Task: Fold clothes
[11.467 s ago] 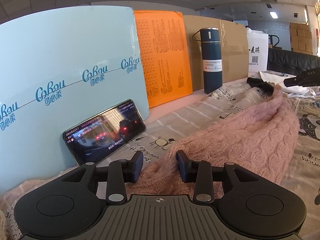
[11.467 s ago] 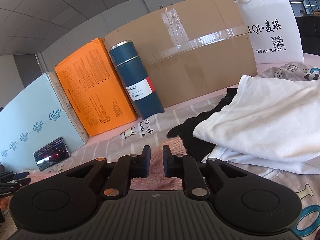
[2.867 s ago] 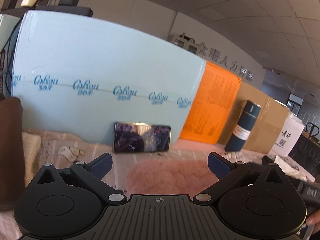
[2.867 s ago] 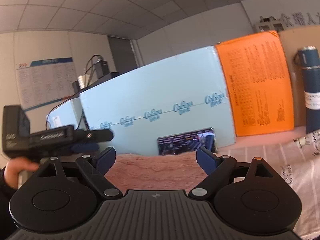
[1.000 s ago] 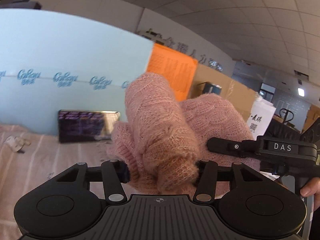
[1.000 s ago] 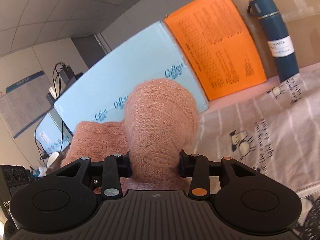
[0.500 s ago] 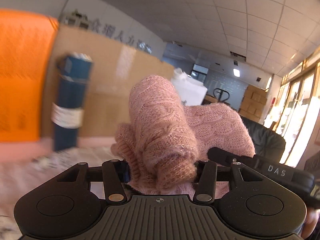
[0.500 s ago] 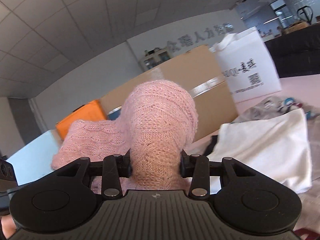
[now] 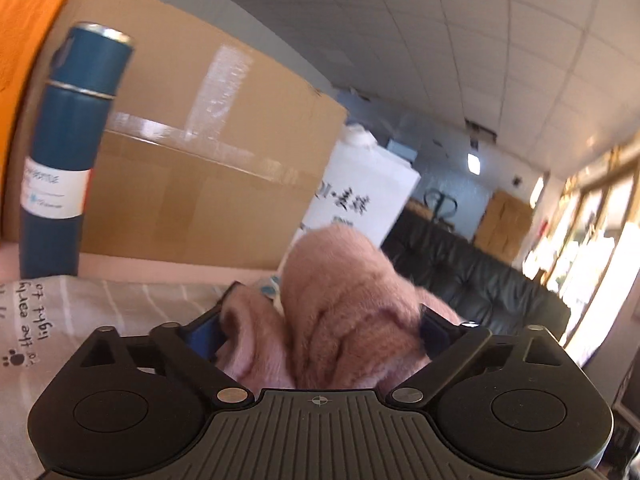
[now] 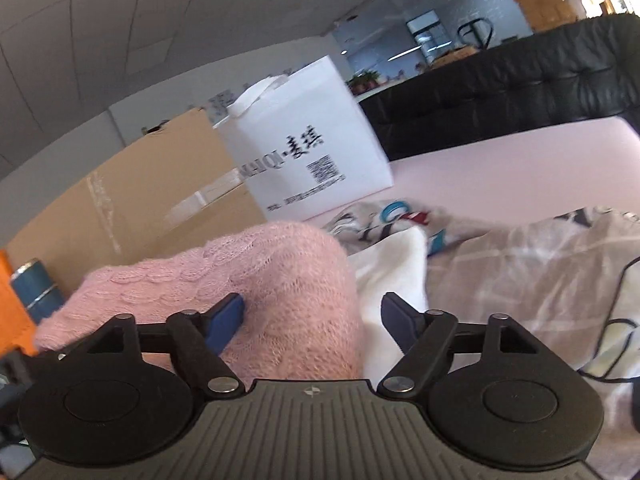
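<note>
Both tools, left and right, stood parted around the sweater; unclamped knit could slump and unfold.

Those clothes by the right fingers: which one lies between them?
The pink sweater; the white garment sits beside it, and the right gripper stands open.

The sweater bunched between my left tongs was fuzzy dusty pink, cable-knit where it showed in my right view. My tongs' pads were blue on black arms. The bottle was dark teal with a white label and silver rim. The box was plain brown with clear tape, the bag white with black print. The sheet was grey with pale stripes and black lettering.
</note>
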`<state>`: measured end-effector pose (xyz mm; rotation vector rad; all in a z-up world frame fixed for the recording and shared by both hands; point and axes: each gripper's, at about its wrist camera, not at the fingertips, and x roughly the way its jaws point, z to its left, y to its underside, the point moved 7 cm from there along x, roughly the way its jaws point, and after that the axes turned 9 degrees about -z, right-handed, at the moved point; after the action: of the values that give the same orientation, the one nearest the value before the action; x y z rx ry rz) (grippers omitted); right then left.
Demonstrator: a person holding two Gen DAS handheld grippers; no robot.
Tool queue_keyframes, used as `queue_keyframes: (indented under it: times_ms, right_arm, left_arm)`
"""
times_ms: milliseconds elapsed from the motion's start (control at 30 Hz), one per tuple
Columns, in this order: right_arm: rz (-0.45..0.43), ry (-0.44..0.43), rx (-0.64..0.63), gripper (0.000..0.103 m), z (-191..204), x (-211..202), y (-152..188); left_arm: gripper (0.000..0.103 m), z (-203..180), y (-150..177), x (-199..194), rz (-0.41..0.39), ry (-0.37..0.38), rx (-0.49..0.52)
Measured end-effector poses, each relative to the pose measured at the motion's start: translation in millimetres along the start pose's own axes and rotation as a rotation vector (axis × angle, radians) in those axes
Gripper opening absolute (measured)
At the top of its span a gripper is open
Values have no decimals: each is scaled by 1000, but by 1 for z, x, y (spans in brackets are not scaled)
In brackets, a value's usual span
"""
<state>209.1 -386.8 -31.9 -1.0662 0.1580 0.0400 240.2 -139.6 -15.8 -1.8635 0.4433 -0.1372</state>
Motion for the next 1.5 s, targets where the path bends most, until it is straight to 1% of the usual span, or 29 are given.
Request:
queue_keyframes:
  times_ms: [33,100,133,200,300,467,533,600,667,767,800,900,1033,1100,1167,1200,1333,1433,1500]
  right_arm:
    - [-2,7,6,84,-2,0,0]
    - [18,14,-4,85,-3,5,3]
    - [28,17,-10,85,-4,8,4]
    - [35,27,-42,87,-1,10,7]
    - [62,41,-90,93,2,13,14]
    - [106,66,-177,97,9,20,27]
    - [107,57,-160,100,7,21,27]
    - [98,40,-125,100,5,19,25]
    - [73,-3,-80,100,4,15,21]
    - [27,-70,5,100,1,9,14]
    - [11,-89,32,100,1,8,11]
    - [-54,-103,39,103,3,0,6]
    - [-124,-122,-20,103,15,-12,3]
    - [-156,-113,-41,103,22,-21,0]
    - [-172,-98,-63,103,34,-36,1]
    - [-182,-107,-84,103,44,-45,2]
    - [-170,-158,-177,103,96,-88,15]
    - [-130,-163,-250,103,135,-117,31]
    - [-113,-157,-317,103,159,-134,44]
  left_arm:
    - [98,4,-1,-1,-15,-12,-18]
    - [98,13,-3,-3,-45,-37,-55]
    - [99,18,-1,0,-29,-68,-49]
    - [99,27,7,11,42,-144,-27]
    - [102,40,23,21,128,-216,-6]
    - [103,35,29,24,134,-251,89]
    - [103,32,26,21,110,-240,98]
    - [103,30,19,14,70,-225,79]
    - [103,27,10,3,25,-212,65]
    - [103,25,-6,-18,-46,-219,63]
    - [103,26,-11,-27,-62,-226,58]
    - [103,29,-22,-53,-78,-229,53]
    - [103,39,-34,-100,-102,-248,82]
    - [103,43,-42,-123,-121,-265,106]
    - [103,47,-49,-145,-139,-275,131]
    - [103,49,-53,-155,-147,-276,140]
    - [103,60,-61,-188,-179,-286,135]
    - [103,69,-67,-211,-203,-296,126]
    - [103,76,-67,-222,-205,-296,134]
